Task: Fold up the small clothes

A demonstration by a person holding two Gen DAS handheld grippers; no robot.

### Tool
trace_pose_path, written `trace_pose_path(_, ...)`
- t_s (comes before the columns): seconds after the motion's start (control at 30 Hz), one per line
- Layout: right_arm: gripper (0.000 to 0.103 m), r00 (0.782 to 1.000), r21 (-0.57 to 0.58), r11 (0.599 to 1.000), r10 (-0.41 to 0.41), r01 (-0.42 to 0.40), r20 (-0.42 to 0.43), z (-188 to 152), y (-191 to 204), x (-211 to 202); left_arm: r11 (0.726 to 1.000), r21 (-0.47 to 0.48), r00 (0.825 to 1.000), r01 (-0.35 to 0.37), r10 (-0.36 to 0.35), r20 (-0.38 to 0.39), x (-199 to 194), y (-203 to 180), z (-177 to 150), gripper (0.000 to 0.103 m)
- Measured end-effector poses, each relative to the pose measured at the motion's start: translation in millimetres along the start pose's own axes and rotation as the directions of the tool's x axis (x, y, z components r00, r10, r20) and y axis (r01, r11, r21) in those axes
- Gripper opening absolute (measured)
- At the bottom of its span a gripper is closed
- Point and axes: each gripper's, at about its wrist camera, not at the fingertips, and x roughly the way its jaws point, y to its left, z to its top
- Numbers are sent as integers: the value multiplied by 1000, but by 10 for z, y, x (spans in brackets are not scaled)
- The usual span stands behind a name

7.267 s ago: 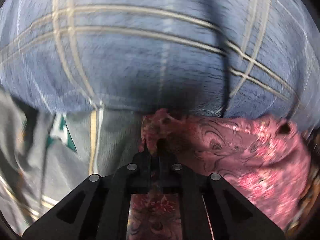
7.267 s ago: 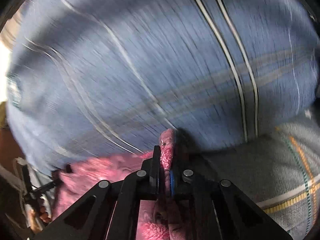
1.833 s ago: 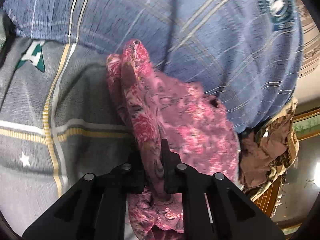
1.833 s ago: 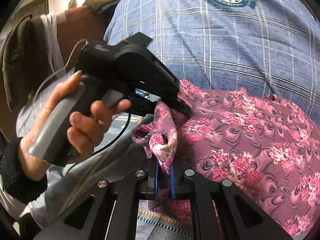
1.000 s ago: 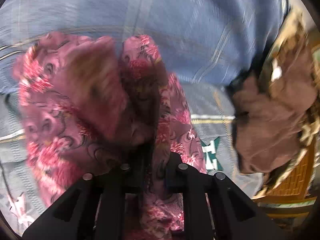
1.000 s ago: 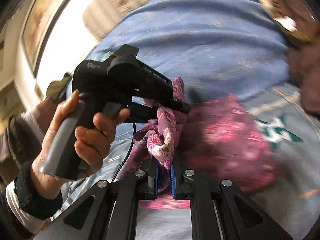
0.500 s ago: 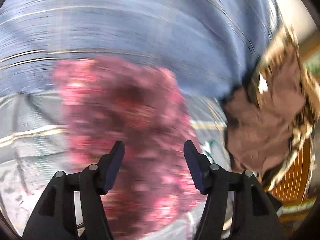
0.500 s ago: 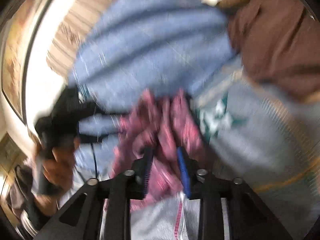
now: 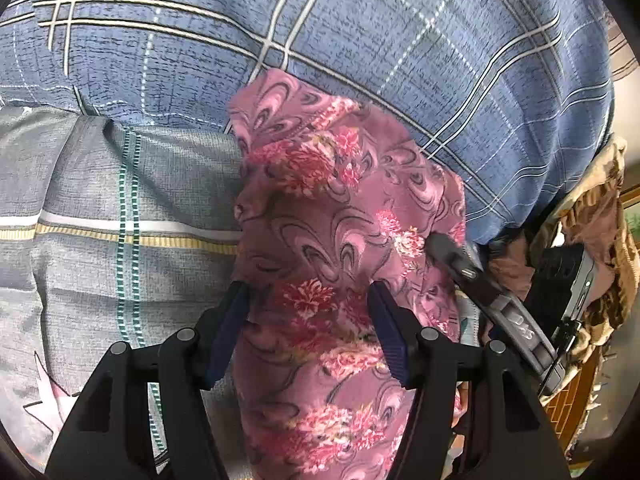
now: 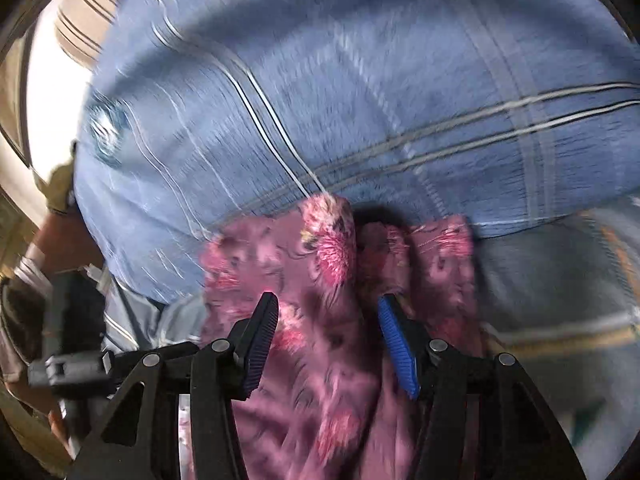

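Left wrist: tongs (image 9: 307, 300) newly open

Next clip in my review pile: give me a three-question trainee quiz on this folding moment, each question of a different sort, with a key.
1. True or false: the left gripper is clamped on the floral garment.
2. Multiple choice: the far end of the garment lies against A) a blue plaid pillow, B) a wooden box, C) a metal tray.
3. Fill in: the right gripper has its jaws ___.

Key: 1 false, its jaws stand apart over the cloth; 2 A; 3 open.
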Motion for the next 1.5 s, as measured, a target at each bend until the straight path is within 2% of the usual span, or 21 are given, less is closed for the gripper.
trace_pose_path(0.03, 3, 999, -51, 998, -22, 21, -24, 11, 64, 43, 1000, 5, 1000, 6, -6, 7, -18, -38, -13, 61)
trace_pose_path(0.1, 5, 999, -104, 994, -8, 12, 40, 18, 136, -135, 999, 38, 999, 36, -37, 36, -92, -121, -57, 61)
trace_pose_path(0.17, 5, 987, -61, 998, 36, -27, 154, 28, 26, -479, 996, 65, 997, 57, -60, 55, -135, -167, -83, 63)
trace_pose_path(0.2, 5, 985, -29, 999, 35, -30, 169, 23, -73, -541, 996, 70, 996, 55, -59, 60, -111, -183, -88, 63)
trace_pose_path(0.27, 5, 990, 16, 999, -40, 39, 134, 33, -279, -464, 997, 81, 998, -3, -1, 57, 18, -221, -79, 63)
trace_pose_path(0.33, 5, 989, 26, 990, -137, 136, 51, -29, -454, -244, 996, 82, 999, -36, 35, 18, 203, -242, -76, 63)
trace_pose_path(0.43, 6, 990, 64, 988, -142, 141, 24, -79, -535, -169, 998, 48, 999, -39, 39, -5, 269, -211, -100, 63)
trace_pose_path(0.47, 13, 991, 91, 989, -120, 115, 52, -81, -528, -260, 998, 53, 999, -44, 44, 5, 221, -212, -129, 63)
trace_pose_path(0.57, 17, 998, 123, 992, -26, 19, 62, -164, -503, -559, 993, 80, 996, -83, 82, 25, 64, -246, -267, 63)
trace_pose_path(0.63, 29, 998, 107, 994, -2, -4, 56, -316, -458, -778, 993, 99, 997, -69, 66, 35, -102, -198, -421, 63)
trace_pose_path(0.7, 48, 998, 103, 993, 52, -56, 41, -507, -422, -958, 992, 108, 998, -59, 55, 43, -237, -95, -634, 63)
trace_pose_path(0.83, 55, 997, 72, 995, 73, -71, -28, -950, -289, -1018, 998, 69, 1000, -16, 15, 20, -253, 52, -1011, 63)
trace_pose_path(0.87, 55, 998, 36, 999, 29, -27, -51, -1041, -242, -933, 999, 50, 1000, -16, 16, 6, -226, 84, -1075, 63)
trace_pose_path(0.9, 44, 998, 0, 1000, -12, 12, -62, -1085, -183, -877, 999, 37, 1000, -17, 17, -7, -159, 30, -1071, 63)
trace_pose_path(0.97, 10, 996, -84, 994, -73, 68, -54, -1134, -76, -928, 1000, 28, 1000, -3, 3, -13, -205, 36, -1117, 63)
trace_pose_path(1.07, 7, 994, -69, 996, -45, 52, 101, -1047, -45, -1255, 996, 67, 998, -57, 56, 18, -219, -121, -1209, 63)
trace_pose_path(1.1, 7, 991, -60, 995, -75, 82, 106, -1005, -110, -1245, 993, 83, 997, -81, 80, 16, -176, -155, -1232, 63)
trace_pose_path(1.2, 8, 981, -41, 981, -192, 190, -24, -1143, -394, -946, 983, 112, 990, -144, 144, 4, -44, -235, -1325, 63)
trace_pose_path(1.3, 17, 988, 2, 988, -155, 155, 5, -1229, -392, -1026, 967, 161, 981, -196, 193, 34, -41, -319, -1426, 63)
trace_pose_path(1.43, 18, 993, 40, 994, -105, 103, 56, -1218, -357, -1286, 953, 198, 974, -227, 217, 70, -104, -444, -1503, 63)
trace_pose_path(1.5, 27, 993, 35, 994, -101, 99, 64, -1179, -327, -1318, 948, 212, 971, -237, 225, 80, -121, -478, -1518, 63)
